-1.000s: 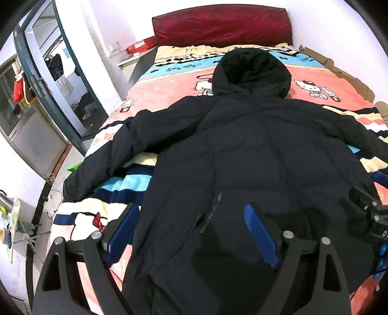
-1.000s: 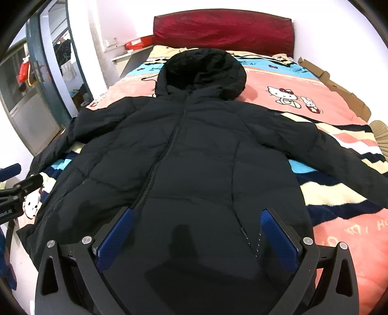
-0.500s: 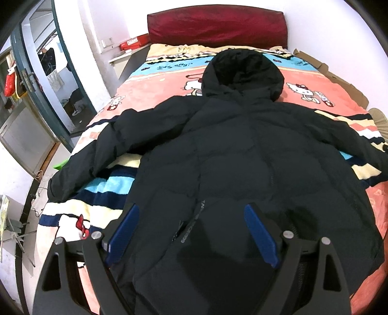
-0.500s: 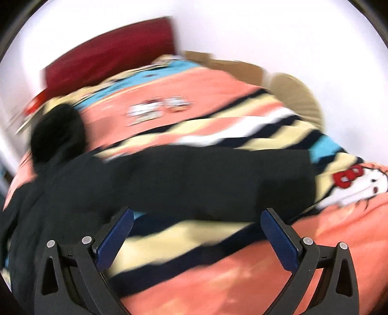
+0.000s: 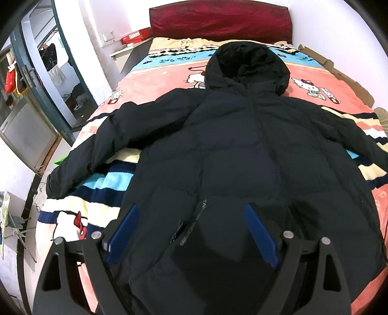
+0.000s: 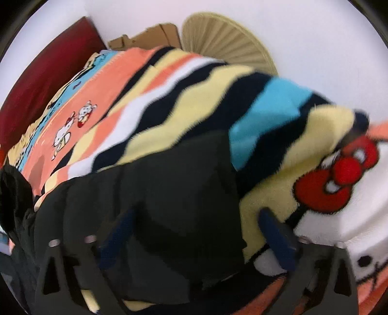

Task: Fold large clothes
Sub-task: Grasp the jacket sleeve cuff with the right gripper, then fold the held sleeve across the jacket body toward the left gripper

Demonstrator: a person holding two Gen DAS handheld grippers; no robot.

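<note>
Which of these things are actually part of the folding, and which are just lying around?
Part of the job: black hooded jacket, its sleeve, right gripper, left gripper.

Just lying about: striped blanket, red headboard, cardboard, straw fan.

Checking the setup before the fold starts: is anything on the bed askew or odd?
Nothing stands out. The black coat lies flat on the blanket, zipped, hood toward the headboard, sleeves spread. One cuff reaches the bed's edge.
</note>
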